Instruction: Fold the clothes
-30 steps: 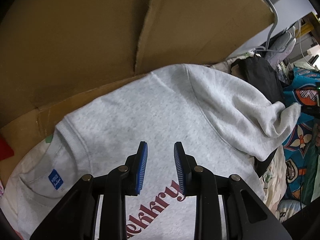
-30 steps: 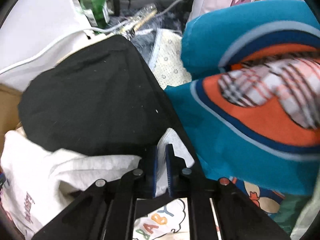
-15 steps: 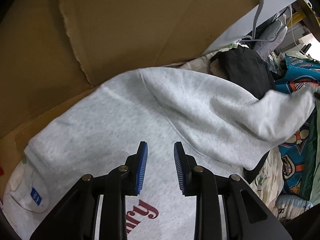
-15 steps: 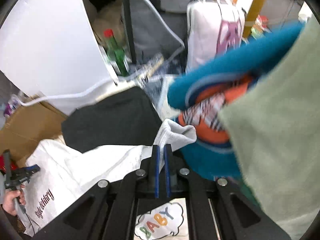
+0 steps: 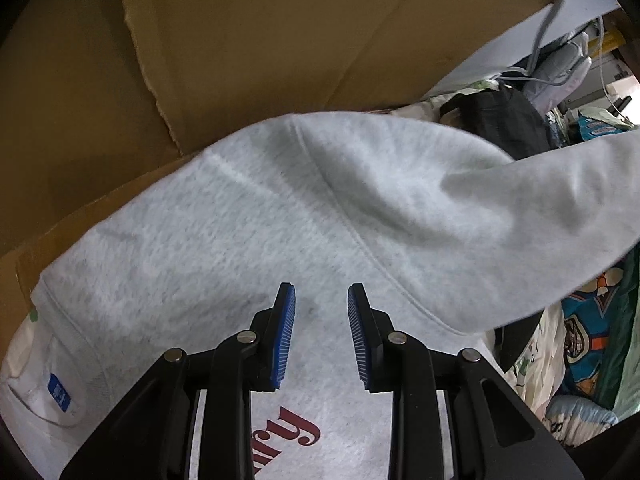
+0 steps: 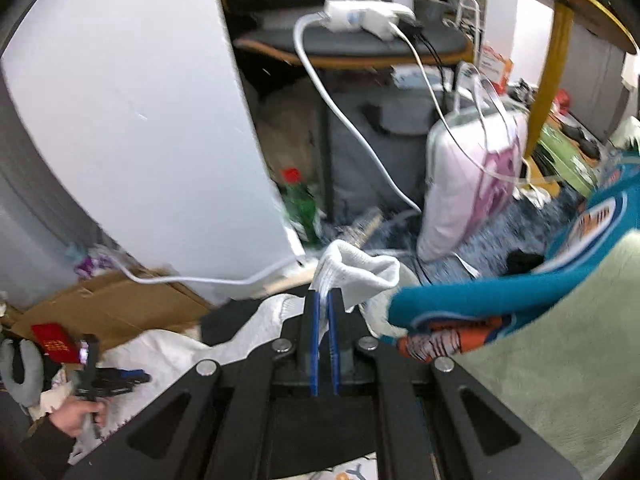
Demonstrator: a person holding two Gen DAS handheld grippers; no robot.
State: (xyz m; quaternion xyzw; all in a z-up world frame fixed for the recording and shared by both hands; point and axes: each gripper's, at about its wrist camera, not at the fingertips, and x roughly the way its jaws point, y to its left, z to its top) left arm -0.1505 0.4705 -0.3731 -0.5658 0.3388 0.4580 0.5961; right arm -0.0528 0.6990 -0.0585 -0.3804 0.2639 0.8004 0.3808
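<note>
A light grey sweatshirt with red lettering and a blue neck label lies spread on cardboard. My left gripper hovers over its chest, open, with nothing between the blue pads. One sleeve stretches up and off to the right. In the right wrist view, my right gripper is shut on that sleeve's ribbed cuff, which sticks up above the pads. The sweatshirt body hangs below to the left, where a hand holds the left gripper.
Flattened cardboard lies behind the sweatshirt. A black garment and a teal patterned blanket are to the right, with green fabric beside them. A white panel, a green bottle, white cables and a pink-white bag stand beyond.
My right gripper has risen with the cuff in it, lifting the sleeve off the pile and pulling it taut to the right. The left gripper drifted up the chest towards the shoulder.
</note>
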